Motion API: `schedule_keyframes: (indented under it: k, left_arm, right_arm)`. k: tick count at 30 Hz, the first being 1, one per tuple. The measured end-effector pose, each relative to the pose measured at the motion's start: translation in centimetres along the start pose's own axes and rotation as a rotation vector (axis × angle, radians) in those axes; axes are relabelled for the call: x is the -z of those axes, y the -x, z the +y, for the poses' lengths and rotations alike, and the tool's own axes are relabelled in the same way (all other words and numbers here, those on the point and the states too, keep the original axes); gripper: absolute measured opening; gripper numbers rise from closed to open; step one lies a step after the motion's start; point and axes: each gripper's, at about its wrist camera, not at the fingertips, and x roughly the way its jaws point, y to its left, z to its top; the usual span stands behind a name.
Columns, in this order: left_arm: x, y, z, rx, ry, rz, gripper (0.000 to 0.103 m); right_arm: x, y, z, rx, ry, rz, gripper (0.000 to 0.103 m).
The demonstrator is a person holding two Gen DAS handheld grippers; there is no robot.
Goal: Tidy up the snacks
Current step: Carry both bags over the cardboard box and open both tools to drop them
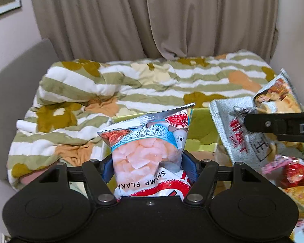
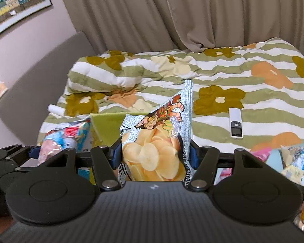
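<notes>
Nearest the left wrist lens, low and centre: left gripper, jaws clamped on the shrimp flakes bag, blue pads pressing both its sides. Bag upright, printing upside down, pale pink flakes visible through the clear window, serrated seal at the top. Behind it, a yellow-green box, its open flap just above the bag. At the right edge of that frame: right gripper as a dark bar crossing a silver chip bag. Below it, lower right, a blurred heap of red and pink snack packets, kinds not readable.

In the right wrist view, low and centre: right gripper gripping the chip bag between blue pads, potato chips and a cartoon figure printed on its front, top corner pointing up. To the left, the shrimp flakes bag and the left gripper. Farther off, a striped floral quilt over the bed, a white remote lying on it at centre right. Beige curtains across the top, a framed picture upper left.
</notes>
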Motion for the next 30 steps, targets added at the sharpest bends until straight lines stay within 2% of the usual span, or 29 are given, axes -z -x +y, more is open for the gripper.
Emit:
schedule_keyframes:
  k: [6,7,8,9,12,17,23,30]
  left_arm:
    - [-0.7,-5.3,0.8,0.065,-0.011,0.082,0.073]
    - [-0.7,-5.9,0.8,0.077,-0.010,0.096,0.076]
    - [-0.7,-6.4,0.9,0.081,-0.009,0.109,0.090]
    - [-0.6,-6.6,0.9,0.075,-0.011,0.115,0.100]
    - [-0.2,-6.2,1.0,0.057,-0.017,0.111,0.101]
    - [0.2,-4.7,1.8,0.052,0.040,0.110,0.101]
    - [0.9,-1.7,2.3,-0.044,0.104,0.084,0.101]
    - [1.2,0.2,3.4,-0.112,0.172,0.064,0.101]
  right_arm:
    - [-0.3,-2.9,0.3,0.072,-0.028,0.019,0.076]
    - [-0.3,-3.1,0.2,0.080,-0.033,0.021,0.076]
    - [-0.3,-3.4,0.1,0.088,-0.038,0.022,0.076]
    - [-0.3,-3.5,-0.1,0.092,-0.040,0.022,0.076]
    - [-0.2,-3.8,-0.5,0.103,-0.040,0.034,0.076]
    - [-0.3,-4.1,-0.9,0.063,-0.006,0.057,0.076]
    - [-1.1,-4.8,-0.4,-0.003,0.053,0.076,0.076]
    - [-1.6,-6.5,0.5,-0.005,0.101,0.107,0.076]
